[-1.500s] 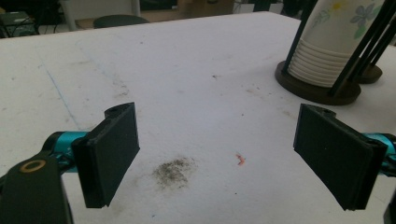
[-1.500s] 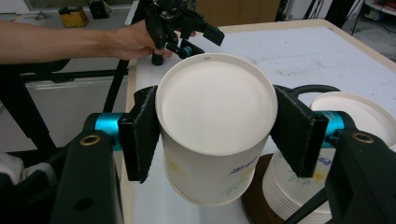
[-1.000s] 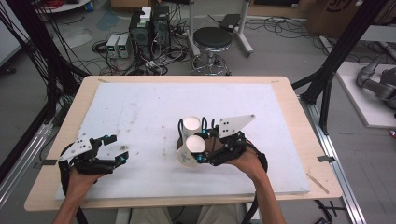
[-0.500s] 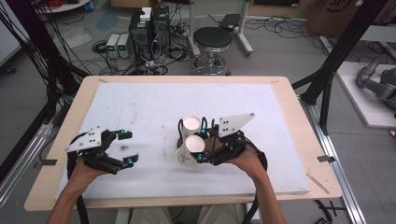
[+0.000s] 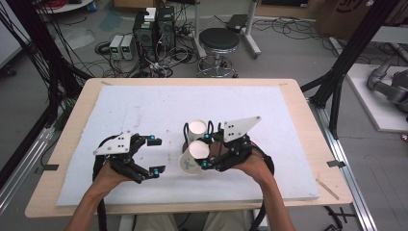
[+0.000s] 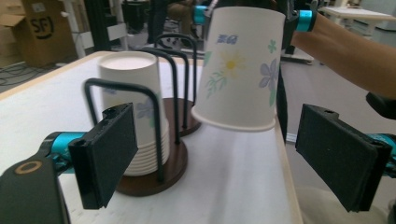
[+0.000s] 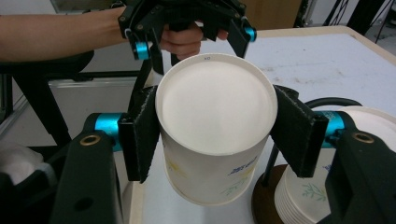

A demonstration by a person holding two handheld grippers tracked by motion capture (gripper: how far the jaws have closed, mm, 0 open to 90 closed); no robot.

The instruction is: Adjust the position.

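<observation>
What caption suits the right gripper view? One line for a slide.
Right gripper clamps an upturned floral paper cup beside the cup stack, facing the open left gripper.

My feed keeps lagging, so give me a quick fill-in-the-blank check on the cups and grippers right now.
1. The right gripper is shut on a paper ____ with a flower print.
2. That held item hangs upside down, its open rim facing ____.
3. The stack of cups sits in a black wire holder with a round ____ base.
4. The left gripper has its jaws ____, with nothing between them.

Missing words: cup; down; brown; open
</observation>
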